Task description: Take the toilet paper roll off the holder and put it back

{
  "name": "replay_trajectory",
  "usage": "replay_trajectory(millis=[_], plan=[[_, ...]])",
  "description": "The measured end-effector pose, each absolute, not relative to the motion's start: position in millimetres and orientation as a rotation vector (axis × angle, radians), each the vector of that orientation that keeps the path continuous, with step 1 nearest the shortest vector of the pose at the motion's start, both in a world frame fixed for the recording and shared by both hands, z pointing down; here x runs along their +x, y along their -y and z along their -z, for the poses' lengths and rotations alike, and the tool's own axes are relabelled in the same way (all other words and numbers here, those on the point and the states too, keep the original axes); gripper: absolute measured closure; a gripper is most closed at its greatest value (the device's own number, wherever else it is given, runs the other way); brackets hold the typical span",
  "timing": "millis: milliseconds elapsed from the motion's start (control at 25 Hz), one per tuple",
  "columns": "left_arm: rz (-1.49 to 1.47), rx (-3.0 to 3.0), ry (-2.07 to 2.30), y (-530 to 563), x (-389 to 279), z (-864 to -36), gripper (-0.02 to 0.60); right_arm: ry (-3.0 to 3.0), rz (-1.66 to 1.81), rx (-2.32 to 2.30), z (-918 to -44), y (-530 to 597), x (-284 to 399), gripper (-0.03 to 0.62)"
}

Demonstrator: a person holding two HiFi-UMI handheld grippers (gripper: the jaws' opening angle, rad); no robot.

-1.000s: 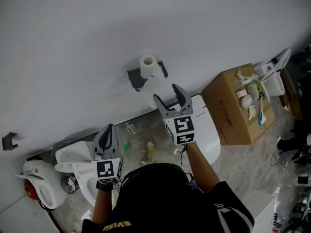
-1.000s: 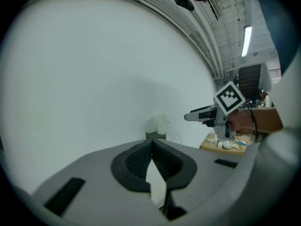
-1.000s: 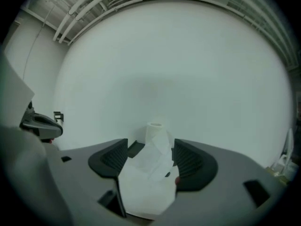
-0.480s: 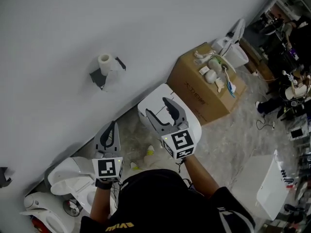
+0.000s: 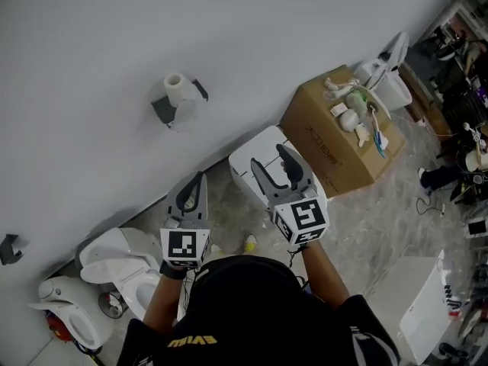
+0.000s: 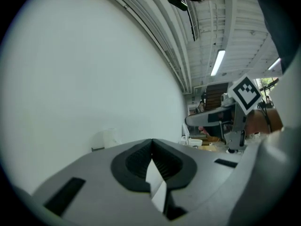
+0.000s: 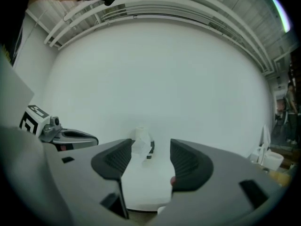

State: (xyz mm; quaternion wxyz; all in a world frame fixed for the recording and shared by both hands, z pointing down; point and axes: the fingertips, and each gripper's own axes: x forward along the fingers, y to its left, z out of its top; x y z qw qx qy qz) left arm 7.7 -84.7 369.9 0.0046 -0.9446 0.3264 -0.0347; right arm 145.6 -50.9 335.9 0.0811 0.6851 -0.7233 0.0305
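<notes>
Untouched toilet paper roll [image 5: 174, 87] sits on holder [image 5: 164, 110]. Left gripper [image 5: 200, 178], well short of holder, jaws together, empty. Right gripper [image 5: 269, 156] likewise short, jaws apart, just narrowing, nothing between. Risk: narrowed gap clips roll, knocks it off holder.

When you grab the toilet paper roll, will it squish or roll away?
It will probably squish a bit: the toilet paper roll looks like soft wound paper. It is likely light, since a thin little holder carries it. Being round, it could roll away if dropped.
</notes>
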Motion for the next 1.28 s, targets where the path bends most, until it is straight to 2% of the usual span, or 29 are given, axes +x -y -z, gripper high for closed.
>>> replay_trajectory(millis=[360,1080,1280], plan=[[0.165,-2.933,-1.076,86,5,-378,0.574,2.205,-0.078,2.01,-337,56,148,0.373],[0.197,-2.88,-1.23,86,-27,-381,0.574,2.347,-0.074,1.849,-340,68,126,0.597],[0.232,-2.855,-1.263,85,-36,-385,0.574,2.43,-0.054,1.751,-334,69,122,0.6]])
